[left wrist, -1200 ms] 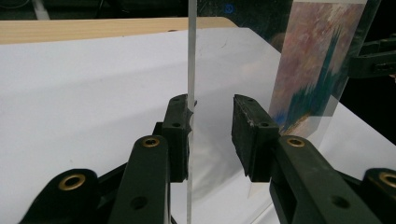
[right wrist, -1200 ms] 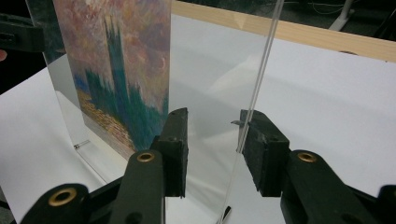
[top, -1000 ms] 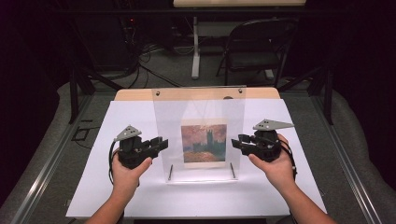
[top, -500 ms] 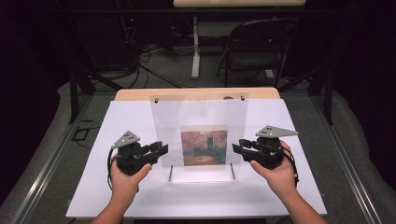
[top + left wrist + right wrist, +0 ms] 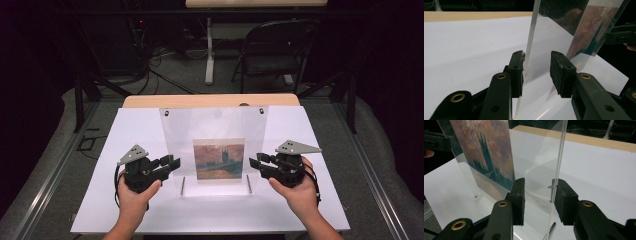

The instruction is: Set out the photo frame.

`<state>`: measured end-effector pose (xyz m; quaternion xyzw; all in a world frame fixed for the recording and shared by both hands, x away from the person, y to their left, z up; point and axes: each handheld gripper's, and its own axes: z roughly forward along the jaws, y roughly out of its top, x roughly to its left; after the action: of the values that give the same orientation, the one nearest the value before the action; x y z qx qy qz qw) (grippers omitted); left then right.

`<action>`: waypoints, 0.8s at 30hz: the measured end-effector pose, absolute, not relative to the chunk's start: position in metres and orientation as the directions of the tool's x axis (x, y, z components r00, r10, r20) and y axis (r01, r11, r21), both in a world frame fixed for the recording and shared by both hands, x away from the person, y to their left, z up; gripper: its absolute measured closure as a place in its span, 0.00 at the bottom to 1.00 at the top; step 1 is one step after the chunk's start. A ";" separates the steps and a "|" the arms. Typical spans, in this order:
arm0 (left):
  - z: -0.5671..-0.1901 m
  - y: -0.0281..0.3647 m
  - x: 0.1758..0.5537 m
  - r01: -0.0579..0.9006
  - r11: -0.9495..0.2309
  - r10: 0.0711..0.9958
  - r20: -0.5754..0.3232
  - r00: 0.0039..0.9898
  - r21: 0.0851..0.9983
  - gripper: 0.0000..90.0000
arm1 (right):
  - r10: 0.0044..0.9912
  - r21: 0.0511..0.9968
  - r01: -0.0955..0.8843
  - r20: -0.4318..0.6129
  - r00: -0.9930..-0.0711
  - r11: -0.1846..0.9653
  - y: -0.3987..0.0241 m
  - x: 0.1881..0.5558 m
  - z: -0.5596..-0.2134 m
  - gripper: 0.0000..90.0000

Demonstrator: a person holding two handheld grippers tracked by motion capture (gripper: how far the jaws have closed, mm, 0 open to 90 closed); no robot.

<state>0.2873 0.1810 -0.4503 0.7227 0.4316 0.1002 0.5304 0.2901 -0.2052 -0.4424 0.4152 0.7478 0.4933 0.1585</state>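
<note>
My left gripper is just opening, straddling the clear frame edge, one pad touching. My right gripper is sitting part-open around the other edge, not clamping.

A white sheet covers the table, leaving a strip of bare wood along its far edge. Beyond that edge a dark folding chair stands on grey carpet, beside the white leg of a second table. Black cables trail across the floor to the far left, near dark frame struts.
</note>
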 end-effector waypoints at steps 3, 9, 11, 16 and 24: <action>-0.450 0.181 0.288 0.517 -0.064 0.731 -0.312 0.606 0.853 0.71 | 0.776 0.867 0.468 0.174 -0.606 0.171 -0.206 0.291 -0.442 0.70; -0.449 0.181 0.289 0.525 -0.068 0.731 -0.316 0.605 0.848 0.70 | 0.773 0.867 0.468 0.179 -0.609 0.168 -0.206 0.292 -0.442 0.69; -0.449 0.181 0.289 0.528 -0.069 0.728 -0.319 0.607 0.847 0.70 | 0.771 0.866 0.472 0.187 -0.609 0.163 -0.207 0.292 -0.442 0.69; -0.449 0.182 0.290 0.534 -0.067 0.724 -0.327 0.608 0.843 0.69 | 0.767 0.862 0.489 0.221 -0.602 0.135 -0.208 0.293 -0.443 0.69; -0.447 0.181 0.289 0.536 -0.076 0.726 -0.322 0.608 0.840 0.69 | 0.762 0.860 0.490 0.223 -0.608 0.139 -0.209 0.293 -0.442 0.67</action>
<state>0.2893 0.1811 -0.4473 0.7280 0.4336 0.0906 0.5232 0.2933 -0.2086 -0.4423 0.4214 0.7426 0.5027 0.1351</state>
